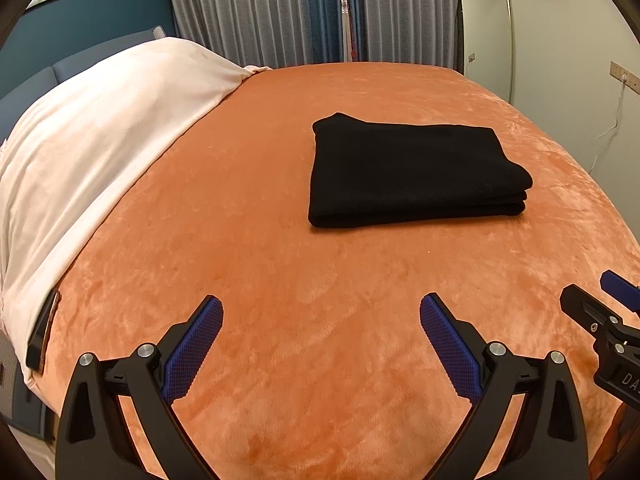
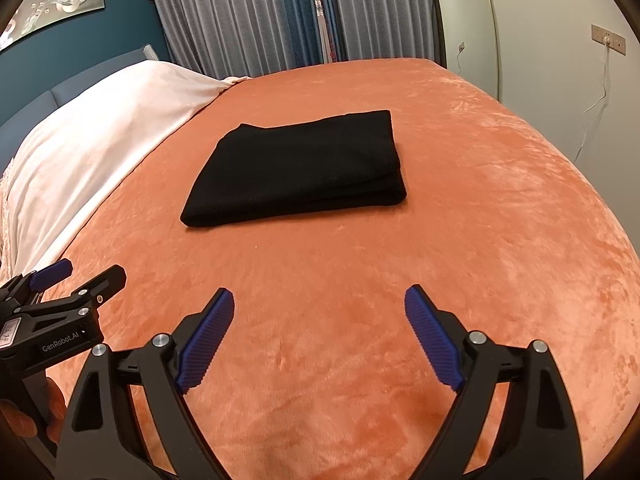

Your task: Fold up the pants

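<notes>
The black pants (image 1: 412,172) lie folded into a compact layered rectangle on the orange bedspread (image 1: 280,280). They also show in the right wrist view (image 2: 300,176). My left gripper (image 1: 321,312) is open and empty, held above the bedspread well short of the pants. My right gripper (image 2: 319,304) is open and empty too, at about the same distance from the pants. The right gripper shows at the right edge of the left wrist view (image 1: 596,296), and the left gripper at the left edge of the right wrist view (image 2: 76,276).
A pale pink cover (image 1: 92,152) lies over the pillows on the left. A dark phone (image 1: 42,336) rests at its lower edge. Grey and blue curtains (image 1: 320,8) hang behind the bed. A white wall with sockets and a cable (image 1: 616,92) is on the right.
</notes>
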Available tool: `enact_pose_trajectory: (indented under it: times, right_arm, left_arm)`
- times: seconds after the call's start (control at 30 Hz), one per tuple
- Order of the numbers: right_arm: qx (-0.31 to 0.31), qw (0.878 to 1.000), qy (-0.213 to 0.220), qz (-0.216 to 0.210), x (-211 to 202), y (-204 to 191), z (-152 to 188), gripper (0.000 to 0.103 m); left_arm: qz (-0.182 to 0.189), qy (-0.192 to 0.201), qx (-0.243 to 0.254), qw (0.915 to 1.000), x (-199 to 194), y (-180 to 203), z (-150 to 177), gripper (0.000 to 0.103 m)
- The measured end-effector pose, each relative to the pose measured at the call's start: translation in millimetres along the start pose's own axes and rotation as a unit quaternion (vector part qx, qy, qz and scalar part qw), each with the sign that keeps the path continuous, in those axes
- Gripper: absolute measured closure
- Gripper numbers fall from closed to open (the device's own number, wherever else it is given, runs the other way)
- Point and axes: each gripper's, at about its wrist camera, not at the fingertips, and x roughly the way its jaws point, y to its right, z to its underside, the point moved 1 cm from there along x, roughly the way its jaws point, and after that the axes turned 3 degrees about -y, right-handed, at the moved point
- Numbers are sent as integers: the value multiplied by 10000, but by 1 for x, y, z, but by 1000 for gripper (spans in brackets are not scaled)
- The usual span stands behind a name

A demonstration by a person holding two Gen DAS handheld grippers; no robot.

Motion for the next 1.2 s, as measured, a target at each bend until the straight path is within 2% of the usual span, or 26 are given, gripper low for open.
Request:
enact_pose_trajectory:
  times: [0.13, 0.47, 1.2]
  right_arm:
    - [-13, 10000, 36, -3, 4, -1, -4, 12]
    - [43, 10000, -13, -45, 15, 4, -10, 12]
    - [77, 9999, 11, -66, 15, 3, -11, 11]
  left_arm:
    - [-92, 42, 18, 9999, 4, -1, -4, 5]
    - [-161, 65, 55, 9998, 11, 2, -11, 5]
    - [-123, 85, 98, 9998, 5, 13, -11, 5]
